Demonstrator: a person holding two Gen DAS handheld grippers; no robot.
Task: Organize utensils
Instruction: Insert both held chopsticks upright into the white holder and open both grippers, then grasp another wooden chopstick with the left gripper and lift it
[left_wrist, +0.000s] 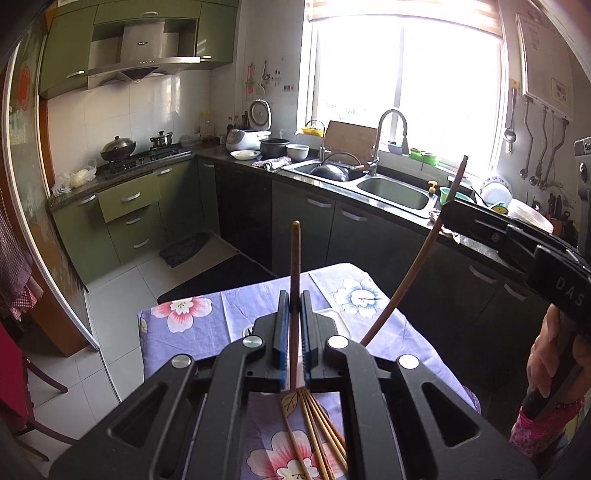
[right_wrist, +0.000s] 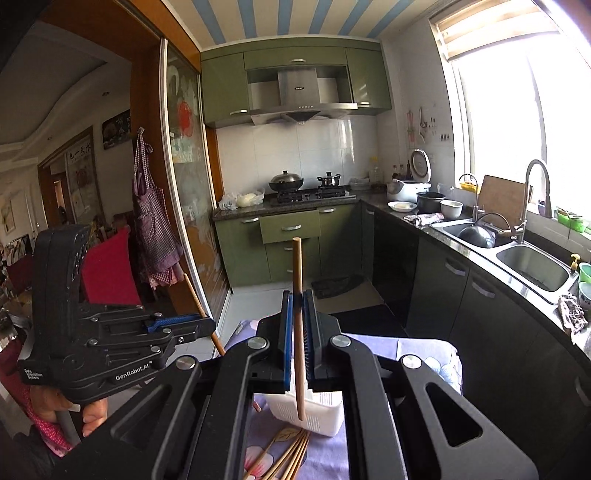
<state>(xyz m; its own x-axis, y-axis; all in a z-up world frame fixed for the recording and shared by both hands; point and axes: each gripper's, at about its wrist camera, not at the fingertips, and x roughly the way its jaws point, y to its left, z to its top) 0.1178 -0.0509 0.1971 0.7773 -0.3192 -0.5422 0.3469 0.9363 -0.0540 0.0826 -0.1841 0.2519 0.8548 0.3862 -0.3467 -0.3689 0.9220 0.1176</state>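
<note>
Left gripper (left_wrist: 294, 308): I have it clenched on a dark brown chopstick (left_wrist: 294, 295), which stands nearly upright between the blue pads and pokes well above the tips
Right gripper (right_wrist: 297, 308): clamped on a lighter brown chopstick (right_wrist: 297, 332); the stick runs up past the tips and its lower end hangs in front of the basket
Cross view: from my left camera the right gripper (left_wrist: 448, 210) shows at the right edge with its stick (left_wrist: 406, 277) slanting down toward the table; a hand (left_wrist: 550, 354) in a pink patterned sleeve grips its handle
Basket (right_wrist: 321, 410): white, perforated, sitting on the table below my right jaws; I think the stick tip is outside it, but the view is too cramped to be sure
Loose chopsticks (left_wrist: 321, 428): a bundle of pale bamboo ones lying on the cloth, with a leaf-shaped rest (left_wrist: 290, 400) touching them
Table (left_wrist: 192, 332): covered in a lilac cloth with big flowers
Background: green kitchen cabinets (right_wrist: 291, 225), double sink (left_wrist: 395, 192) under a bright window
</note>
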